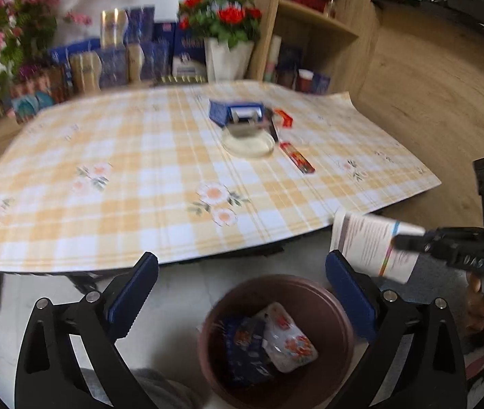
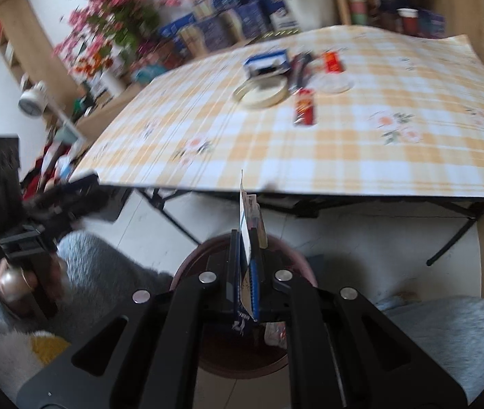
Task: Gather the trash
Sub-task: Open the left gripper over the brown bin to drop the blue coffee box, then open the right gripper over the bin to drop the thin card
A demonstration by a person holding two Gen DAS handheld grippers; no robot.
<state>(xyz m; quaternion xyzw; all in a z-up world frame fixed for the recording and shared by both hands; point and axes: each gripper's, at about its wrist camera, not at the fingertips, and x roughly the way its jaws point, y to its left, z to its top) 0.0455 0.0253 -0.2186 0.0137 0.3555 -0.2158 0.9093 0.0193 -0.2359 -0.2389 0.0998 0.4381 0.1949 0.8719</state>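
Note:
A brown round bin stands on the floor in front of the table and holds a dark blue wrapper and a white floral packet. My left gripper is open and empty above the bin. My right gripper is shut on a flat white printed packet, held edge-on over the bin; the packet also shows in the left wrist view. On the table lie a red wrapper, a small red piece, a blue box and a round lid.
The table carries a yellow checked cloth and has black folding legs. Boxes, flower pots and wooden shelves stand behind it. Grey fluffy rugs lie on the floor beside the bin.

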